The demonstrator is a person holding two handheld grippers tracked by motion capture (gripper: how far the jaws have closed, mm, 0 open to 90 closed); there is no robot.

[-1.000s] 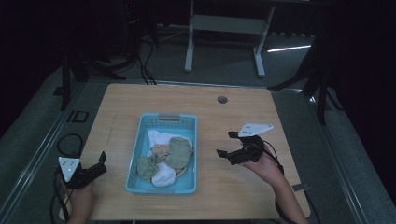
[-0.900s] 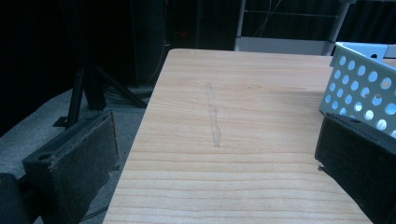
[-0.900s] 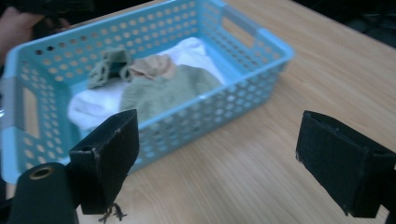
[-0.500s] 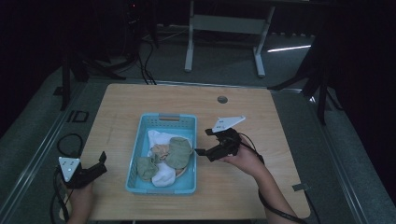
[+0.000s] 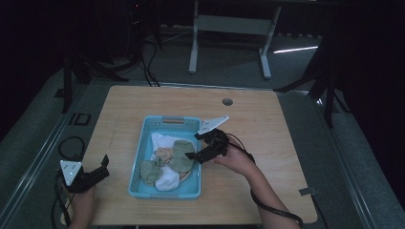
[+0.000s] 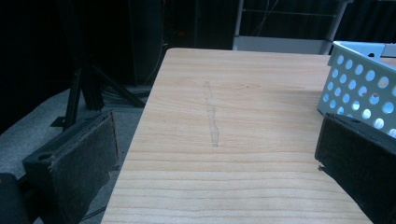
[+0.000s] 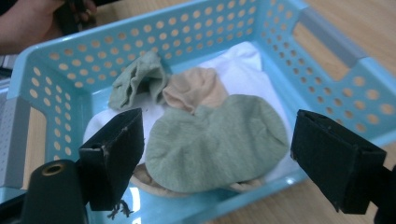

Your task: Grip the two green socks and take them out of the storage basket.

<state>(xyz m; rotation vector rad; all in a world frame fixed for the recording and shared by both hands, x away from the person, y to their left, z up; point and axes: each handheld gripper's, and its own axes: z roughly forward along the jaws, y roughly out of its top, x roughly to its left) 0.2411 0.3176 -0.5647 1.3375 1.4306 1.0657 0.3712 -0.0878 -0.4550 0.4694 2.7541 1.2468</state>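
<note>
- Sage-green knitted sock [image 7: 215, 142], flat and rounded, topping the pile in the light-blue perforated plastic basket [image 7: 56, 63]; seen in the right gripper view directly between and just beyond the two black jaws.
- Left gripper [image 5: 93, 172] resting at the near left corner of the pale wooden table [image 6: 243, 121], jaws spread apart with nothing between them, basket wall just off its right jaw.
- Farther along, a second crumpled green sock [image 7: 137, 79], a beige sock [image 7: 194, 88] and white cloth [image 7: 240, 65] lying past the target, well beyond the jaws.
- Right gripper [image 5: 197, 146] poised over the basket's right rim, jaws wide but just been closing a little, pads not yet touching cloth.
- Step in hand, judging by this: approach for a pick of the top sock.
- Next move calls for lowering until both pads straddle a fold of the green knit, then closing without catching the beige sock beneath or the basket rim.
</note>
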